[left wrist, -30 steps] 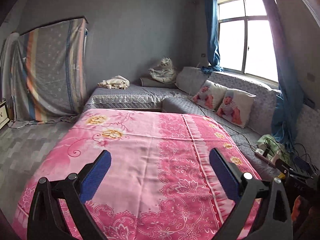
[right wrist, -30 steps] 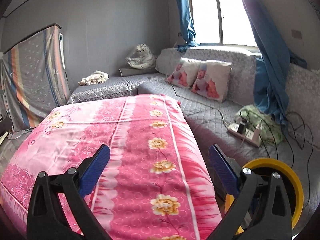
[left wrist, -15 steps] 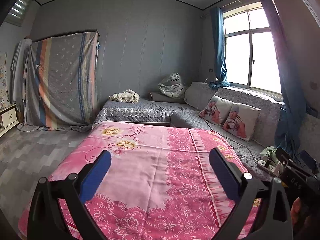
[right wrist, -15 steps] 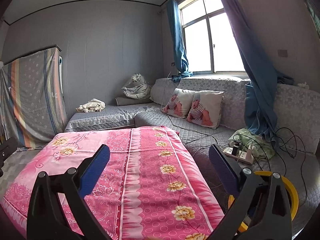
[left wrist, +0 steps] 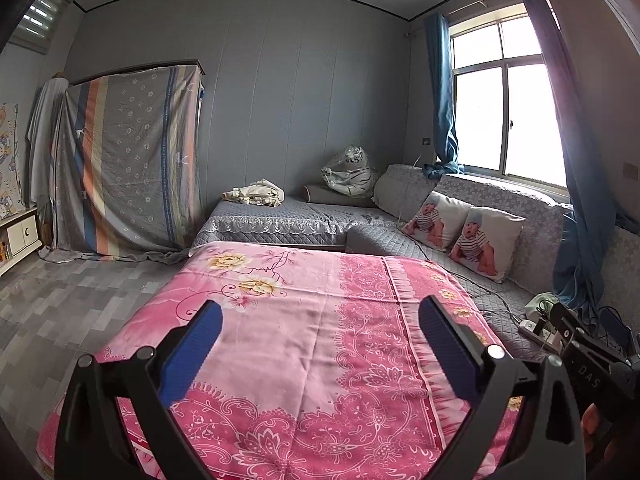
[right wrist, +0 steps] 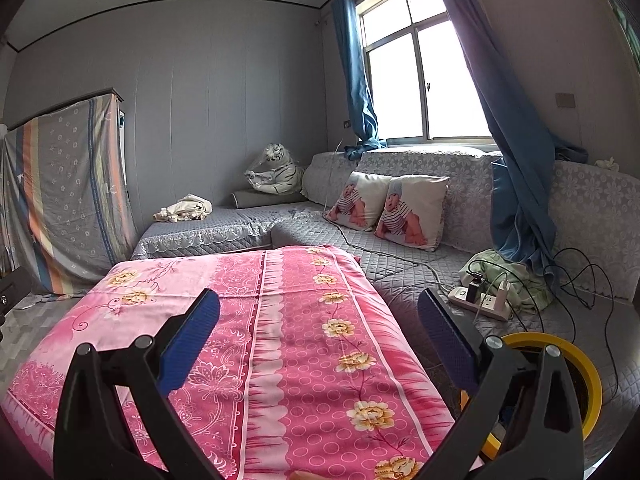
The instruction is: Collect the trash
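My left gripper (left wrist: 320, 316) is open and empty, held above a table covered with a pink flowered cloth (left wrist: 312, 340). My right gripper (right wrist: 319, 312) is open and empty above the same cloth (right wrist: 280, 332), nearer its right edge. No piece of trash shows on the cloth in either view. A yellow-rimmed round bin (right wrist: 580, 384) stands low at the right, partly hidden behind my right finger. The right gripper's body (left wrist: 592, 364) shows at the right edge of the left wrist view.
A grey quilted corner sofa (left wrist: 288, 216) runs along the back and right, with two baby-print pillows (right wrist: 388, 208), a crumpled cream cloth (left wrist: 256, 194) and a bagged toy tiger (left wrist: 350, 174). A power strip with cables (right wrist: 484, 300) lies on the sofa. A cloth-draped cabinet (left wrist: 128, 160) stands left.
Both cameras have tilted upward and pulled back over the last second, so more of the wall, ceiling and window shows. Both grippers stay open and empty.
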Available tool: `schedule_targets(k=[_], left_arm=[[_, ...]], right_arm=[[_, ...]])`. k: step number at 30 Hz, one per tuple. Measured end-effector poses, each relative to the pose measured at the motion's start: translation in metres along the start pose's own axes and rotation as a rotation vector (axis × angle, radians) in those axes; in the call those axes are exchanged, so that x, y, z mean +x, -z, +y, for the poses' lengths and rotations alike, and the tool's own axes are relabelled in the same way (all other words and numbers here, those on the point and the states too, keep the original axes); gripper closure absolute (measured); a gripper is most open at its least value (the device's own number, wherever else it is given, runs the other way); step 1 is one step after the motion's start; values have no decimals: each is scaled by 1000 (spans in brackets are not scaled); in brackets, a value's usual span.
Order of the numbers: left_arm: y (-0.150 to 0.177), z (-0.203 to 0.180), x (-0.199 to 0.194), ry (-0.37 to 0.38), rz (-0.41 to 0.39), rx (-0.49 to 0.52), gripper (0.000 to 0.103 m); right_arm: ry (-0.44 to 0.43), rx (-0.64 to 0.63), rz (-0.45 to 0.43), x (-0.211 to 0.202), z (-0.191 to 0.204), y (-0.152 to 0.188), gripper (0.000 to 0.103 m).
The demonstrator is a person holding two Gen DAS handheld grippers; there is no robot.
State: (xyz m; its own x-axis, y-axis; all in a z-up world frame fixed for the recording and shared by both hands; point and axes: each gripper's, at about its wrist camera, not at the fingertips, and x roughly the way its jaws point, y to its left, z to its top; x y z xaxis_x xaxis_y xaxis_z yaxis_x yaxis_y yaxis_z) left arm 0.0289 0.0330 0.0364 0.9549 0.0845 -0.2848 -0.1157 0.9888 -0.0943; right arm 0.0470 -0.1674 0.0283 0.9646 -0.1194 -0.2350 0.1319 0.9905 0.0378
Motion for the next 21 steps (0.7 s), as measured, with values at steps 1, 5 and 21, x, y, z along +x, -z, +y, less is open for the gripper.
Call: schedule_targets(k=[1, 5, 21], left_arm=[[1, 0, 0, -1, 0, 2, 8], [2, 1, 2, -3, 2, 2, 8], [1, -5, 9, 5, 13, 18, 8]], right_arm=[[0, 1, 2, 1, 0, 0, 8], [5, 3, 7, 3, -1, 2, 8], [8, 4, 36, 12, -1, 11, 8]])
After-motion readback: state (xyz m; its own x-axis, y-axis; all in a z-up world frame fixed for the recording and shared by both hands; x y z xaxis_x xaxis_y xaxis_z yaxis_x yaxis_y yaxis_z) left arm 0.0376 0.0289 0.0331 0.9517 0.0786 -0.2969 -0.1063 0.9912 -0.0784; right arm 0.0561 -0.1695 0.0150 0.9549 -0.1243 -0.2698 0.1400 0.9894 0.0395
